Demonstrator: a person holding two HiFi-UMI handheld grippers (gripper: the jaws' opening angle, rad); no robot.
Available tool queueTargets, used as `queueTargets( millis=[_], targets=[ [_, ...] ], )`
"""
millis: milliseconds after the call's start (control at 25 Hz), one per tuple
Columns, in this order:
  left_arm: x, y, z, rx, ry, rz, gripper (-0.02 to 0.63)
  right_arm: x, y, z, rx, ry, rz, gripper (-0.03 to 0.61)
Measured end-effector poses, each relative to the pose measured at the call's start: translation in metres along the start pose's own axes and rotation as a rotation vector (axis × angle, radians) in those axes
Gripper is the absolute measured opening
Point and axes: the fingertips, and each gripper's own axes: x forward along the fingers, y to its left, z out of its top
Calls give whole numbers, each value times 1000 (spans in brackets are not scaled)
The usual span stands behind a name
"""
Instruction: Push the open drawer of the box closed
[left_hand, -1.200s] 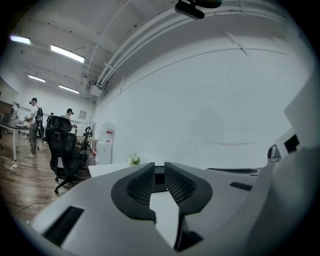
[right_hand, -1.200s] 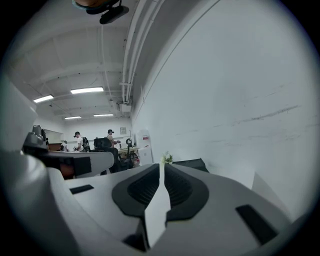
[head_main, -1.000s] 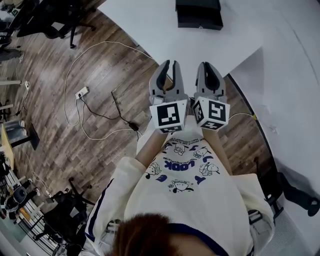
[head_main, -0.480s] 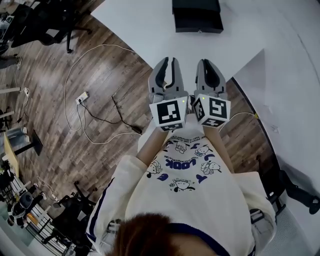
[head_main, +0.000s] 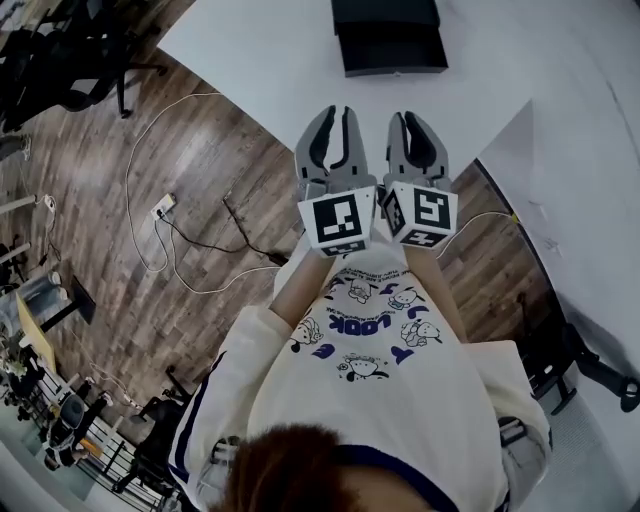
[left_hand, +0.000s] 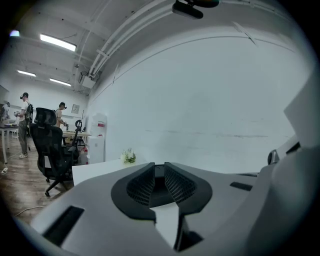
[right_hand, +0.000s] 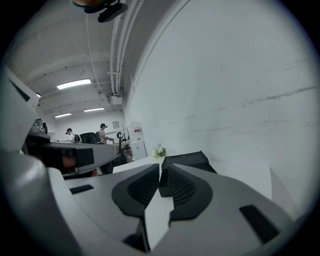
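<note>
A black box (head_main: 384, 14) stands on the white table (head_main: 270, 60) at the top of the head view. Its open drawer (head_main: 392, 56) juts out toward me. My left gripper (head_main: 338, 113) and right gripper (head_main: 400, 119) are held side by side over the table's near edge, pointing at the box and well short of it. Both have their jaws together with nothing between them. In the right gripper view the box (right_hand: 189, 161) shows just beyond the right gripper (right_hand: 163, 167). The left gripper view shows only the left gripper (left_hand: 159, 166), table and wall.
Wood floor lies left of the table, with white and black cables and a power strip (head_main: 164, 208). Office chairs (head_main: 85, 55) stand at far left. In the left gripper view are a small flower pot (left_hand: 129, 156), a chair (left_hand: 50, 150) and people (left_hand: 22, 125) far off.
Both grippers have moved forward side by side toward the table and the box. The box and its drawer now show further into the head view. Jaws look unchanged.
</note>
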Motion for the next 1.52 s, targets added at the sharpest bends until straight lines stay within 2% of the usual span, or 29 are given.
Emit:
queueTargets(
  millis=[320,480,800,1080,1520],
  targets=[
    [45,4,-12,3,58,-60,66,39,-22,-11,11,49,-71,51],
    [63,9,-19,10,76,-63,66,56,-32,-24,-2,91,-98,98],
    [96,13,-36,19,109,-110,66,84,-44,-36,8,120,-144,100],
    [115,10,-53,12,156,-168,66,104,-54,-46,-1,149,-154,112],
    [136,20,-77,-4,206,-156,67,126,-64,-68,-31,235,-121,141]
  ],
)
